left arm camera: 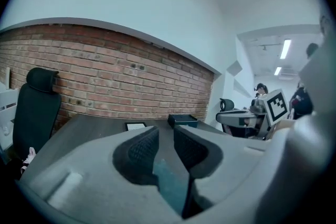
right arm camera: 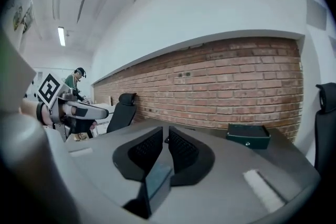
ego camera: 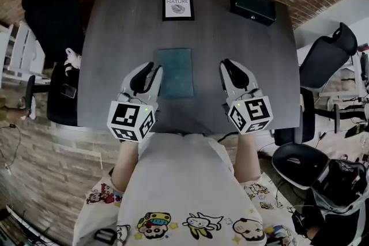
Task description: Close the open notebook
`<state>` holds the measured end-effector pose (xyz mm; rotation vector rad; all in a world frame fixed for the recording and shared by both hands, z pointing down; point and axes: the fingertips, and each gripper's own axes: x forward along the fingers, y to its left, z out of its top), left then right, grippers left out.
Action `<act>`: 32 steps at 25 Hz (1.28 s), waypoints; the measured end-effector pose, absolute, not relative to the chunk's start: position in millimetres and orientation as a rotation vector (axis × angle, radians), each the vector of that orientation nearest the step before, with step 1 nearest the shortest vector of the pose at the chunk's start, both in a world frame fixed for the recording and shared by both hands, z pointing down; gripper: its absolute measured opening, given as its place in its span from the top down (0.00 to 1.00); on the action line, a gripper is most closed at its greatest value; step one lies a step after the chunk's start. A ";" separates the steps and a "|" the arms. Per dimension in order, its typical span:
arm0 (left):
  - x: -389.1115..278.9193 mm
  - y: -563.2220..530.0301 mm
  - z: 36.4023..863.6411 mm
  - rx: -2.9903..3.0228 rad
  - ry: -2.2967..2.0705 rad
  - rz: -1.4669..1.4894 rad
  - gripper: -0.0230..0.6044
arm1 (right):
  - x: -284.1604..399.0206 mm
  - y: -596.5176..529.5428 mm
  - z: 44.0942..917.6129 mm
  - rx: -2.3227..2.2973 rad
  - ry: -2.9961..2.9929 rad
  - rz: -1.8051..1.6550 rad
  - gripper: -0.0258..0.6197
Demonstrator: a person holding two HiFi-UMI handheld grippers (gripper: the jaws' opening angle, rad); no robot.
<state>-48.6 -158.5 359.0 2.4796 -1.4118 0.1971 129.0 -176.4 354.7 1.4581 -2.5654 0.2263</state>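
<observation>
1. Left gripper (ego camera: 154, 69), seven o'clock on the table (ego camera: 115, 37): fingers narrowly apart, empty.
2. Teal notebook (ego camera: 176, 72) lies closed at the table's centre.
3. Framed card (ego camera: 177, 4), twelve o'clock, reads "NATURE".
4. Right gripper (ego camera: 226, 64), five o'clock: fingers almost together, empty.
5. Black box (ego camera: 252, 6), one o'clock.

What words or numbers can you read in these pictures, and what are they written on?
"NATURE": on the framed card.
Small line above "NATURE" on that card: too small to read.
Marker cubes on the left gripper and right gripper: only black-and-white square patterns, no words.
Teal notebook and black box: no writing that can be read.
</observation>
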 end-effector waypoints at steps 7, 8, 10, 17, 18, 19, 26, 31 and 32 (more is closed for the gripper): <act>-21.4 -158.6 358.7 2.523 -1.327 0.190 0.91 | 171.8 -154.2 343.8 1.598 -2.507 0.162 0.95; -19.3 -159.1 358.8 2.528 -1.320 0.189 0.94 | 174.9 -152.5 344.0 1.607 -2.503 0.157 0.95; -16.2 -159.6 359.3 2.535 -1.302 0.187 0.96 | 179.4 -149.3 344.8 1.616 -2.498 0.147 0.95; -19.9 -162.8 361.4 2.526 -1.307 0.182 0.97 | 188.3 -153.2 343.6 1.667 -2.512 0.177 0.95; -21.0 -163.2 362.0 2.524 -1.311 0.184 0.97 | 189.0 -154.9 343.7 1.672 -2.517 0.182 0.95; -22.2 -163.5 362.3 2.522 -1.315 0.185 0.97 | 188.5 -156.9 342.9 1.669 -2.520 0.181 0.95; -27.8 -167.8 361.2 2.503 -1.358 0.180 0.97 | 184.9 -167.8 343.7 1.635 -2.534 0.190 0.95; -33.0 -167.2 359.6 2.497 -1.383 0.178 0.97 | 179.7 -170.7 341.5 1.612 -2.550 0.193 0.95; -34.3 -166.7 359.7 2.495 -1.387 0.177 0.97 | 178.9 -170.8 341.8 1.609 -2.553 0.193 0.95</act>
